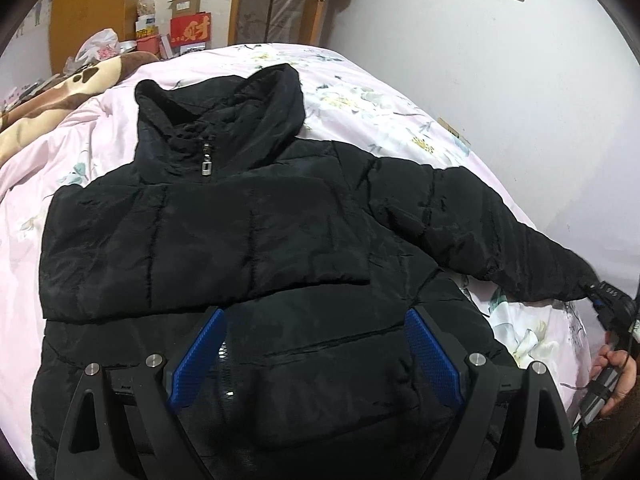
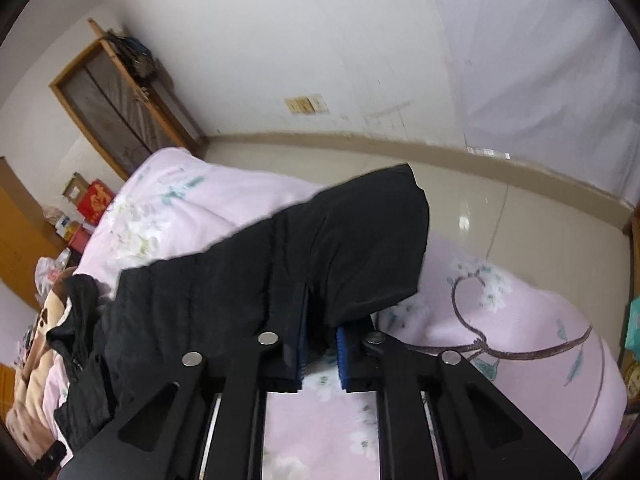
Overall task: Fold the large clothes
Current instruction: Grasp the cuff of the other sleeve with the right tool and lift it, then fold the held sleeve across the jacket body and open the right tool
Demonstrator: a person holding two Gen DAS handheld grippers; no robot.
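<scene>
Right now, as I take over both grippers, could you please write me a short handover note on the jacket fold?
Left gripper: open, nothing between its jaws, over the lower front of the black puffer jacket.
Right gripper: shut on the cuff of the jacket's outstretched sleeve, held off the pink floral quilt.
Jacket: front up on the quilt, zipped, collar at the far end.
Done: the other sleeve is already folded across the chest.
Left: probably bring the gripped sleeve over the chest as well, then fold the body and hood.
</scene>
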